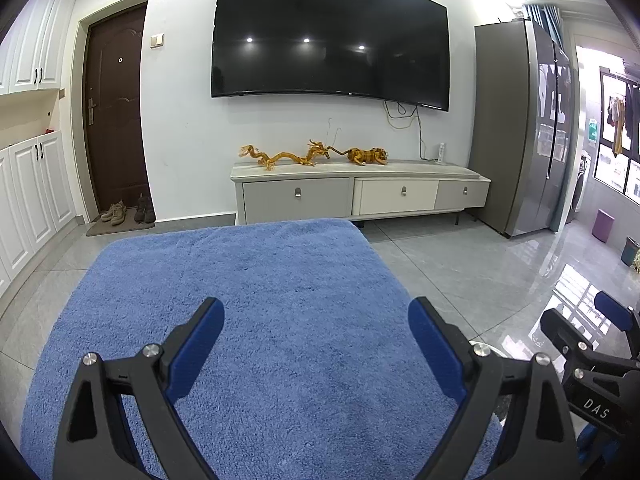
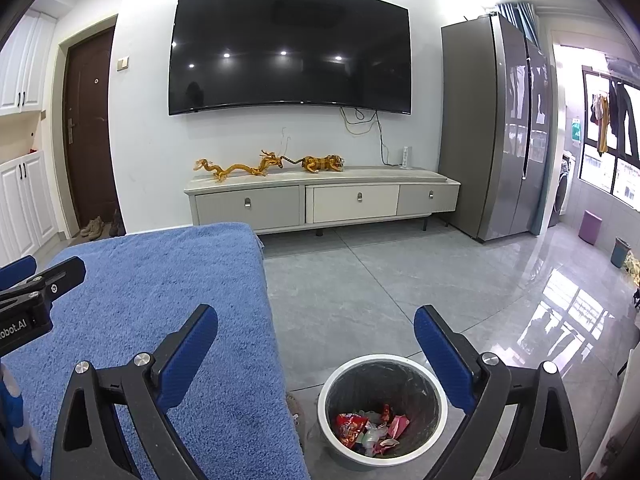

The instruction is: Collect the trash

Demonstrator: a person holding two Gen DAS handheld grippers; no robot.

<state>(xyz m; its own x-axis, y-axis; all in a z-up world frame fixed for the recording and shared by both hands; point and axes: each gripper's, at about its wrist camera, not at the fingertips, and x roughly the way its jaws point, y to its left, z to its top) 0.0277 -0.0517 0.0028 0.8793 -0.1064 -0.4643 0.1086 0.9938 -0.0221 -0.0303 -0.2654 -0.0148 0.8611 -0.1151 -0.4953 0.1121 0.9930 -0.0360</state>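
wall: white, black TV point(image 1: 330, 36) | floor: grey glossy tiles point(image 2: 400, 280) | TV cabinet point(image 1: 360, 192) | brown door point(image 1: 114, 108)

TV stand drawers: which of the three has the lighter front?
The middle drawer of the TV stand: its front is cream white, while the left drawer and right drawer are grey.

Open floor point(image 2: 360, 280) around the bin point(image 2: 384, 452), blue-covered table point(image 2: 160, 280) just beside.
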